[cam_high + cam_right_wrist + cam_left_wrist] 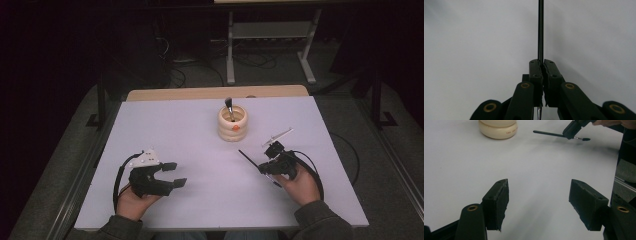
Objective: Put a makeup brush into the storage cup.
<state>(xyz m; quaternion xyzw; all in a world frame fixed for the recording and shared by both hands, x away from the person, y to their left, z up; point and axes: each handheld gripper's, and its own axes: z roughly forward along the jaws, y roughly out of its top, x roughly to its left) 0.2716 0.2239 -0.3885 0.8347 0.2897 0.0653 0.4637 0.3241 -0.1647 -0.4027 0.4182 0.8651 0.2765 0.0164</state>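
Left gripper (175,174): my jaws stand wide apart, bare table (200,150) before them.
Right gripper (266,163): clamped on thin brush (248,158).
Pot (232,123): ahead, apart from both.

We see a thin black brush (248,159) clamped in the right tongs (264,170), its slender handle pointing away toward the far left, lifted just above the white bench (190,135). In the left gripper view the brush (549,133) lies nearly level, a small dark tip poking out past the tongs. A cream, ribbed holder (232,123) stands upright near the middle of the far side of the bench, with another brush (229,106) leaning inside it.
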